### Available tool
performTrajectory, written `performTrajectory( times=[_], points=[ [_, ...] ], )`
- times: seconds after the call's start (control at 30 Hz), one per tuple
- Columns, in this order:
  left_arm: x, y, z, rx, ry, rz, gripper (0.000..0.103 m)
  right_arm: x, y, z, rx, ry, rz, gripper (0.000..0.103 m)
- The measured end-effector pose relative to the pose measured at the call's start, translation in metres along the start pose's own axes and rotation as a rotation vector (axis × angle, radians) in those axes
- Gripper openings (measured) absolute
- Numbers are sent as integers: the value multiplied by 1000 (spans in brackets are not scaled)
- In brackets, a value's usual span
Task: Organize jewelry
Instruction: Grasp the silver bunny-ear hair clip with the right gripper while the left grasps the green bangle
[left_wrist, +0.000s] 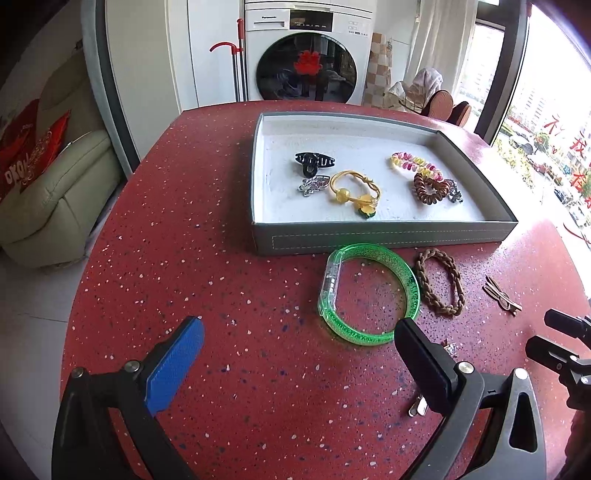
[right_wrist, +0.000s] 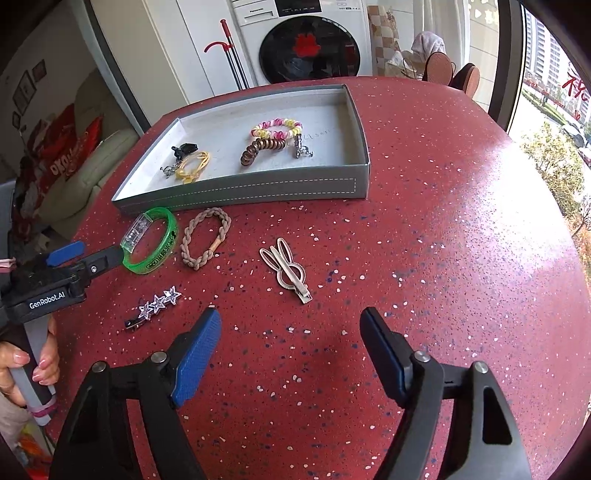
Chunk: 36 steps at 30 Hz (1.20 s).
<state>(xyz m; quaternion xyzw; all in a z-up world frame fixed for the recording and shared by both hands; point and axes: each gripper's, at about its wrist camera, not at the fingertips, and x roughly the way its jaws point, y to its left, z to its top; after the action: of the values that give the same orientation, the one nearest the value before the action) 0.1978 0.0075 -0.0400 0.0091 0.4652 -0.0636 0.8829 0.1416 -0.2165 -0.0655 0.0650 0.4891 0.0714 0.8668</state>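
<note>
A grey tray (left_wrist: 384, 236) (right_wrist: 258, 190) on the red table holds several pieces: a black claw clip (left_wrist: 314, 162), a yellow hair tie (left_wrist: 354, 188), a brown coil tie (left_wrist: 430, 188) and a pink-yellow coil tie (right_wrist: 277, 127). In front of it lie a green bangle (left_wrist: 369, 336) (right_wrist: 162, 251), a brown braided tie (left_wrist: 439, 282) (right_wrist: 205, 242), a silver rabbit clip (right_wrist: 288, 269) and a star clip (right_wrist: 159, 304). My left gripper (left_wrist: 299, 332) (right_wrist: 85, 253) is open, its right finger at the bangle's near rim. My right gripper (right_wrist: 290, 321) is open and empty, near the rabbit clip.
The red speckled round table (right_wrist: 443, 240) ends at a curved edge on the left (left_wrist: 85, 280). A washing machine (left_wrist: 306, 55), a sofa (left_wrist: 55, 199) and a window (left_wrist: 546, 147) stand beyond it. A hand (right_wrist: 22, 365) holds the left gripper's handle.
</note>
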Motion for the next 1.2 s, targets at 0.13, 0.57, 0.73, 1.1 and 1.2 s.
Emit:
performTrajectory(
  times=[0.13, 0.57, 0.73, 1.1, 1.2],
  points=[
    [8, -3, 8, 18, 9, 5, 103, 9, 4, 7, -35, 16, -18, 67],
    [28, -19, 18, 74, 39, -14, 83, 25, 17, 12, -165, 20, -116, 44],
    [31, -23, 16, 86, 38, -9, 70, 25, 23, 11, -185, 25, -108, 28],
    [27, -16, 15, 67, 35, -51, 29, 17, 29, 6, -150, 15, -87, 9],
    [21, -12, 12, 59, 26, -69, 29, 8, 25, 8, -117, -2, -69, 9]
  ],
)
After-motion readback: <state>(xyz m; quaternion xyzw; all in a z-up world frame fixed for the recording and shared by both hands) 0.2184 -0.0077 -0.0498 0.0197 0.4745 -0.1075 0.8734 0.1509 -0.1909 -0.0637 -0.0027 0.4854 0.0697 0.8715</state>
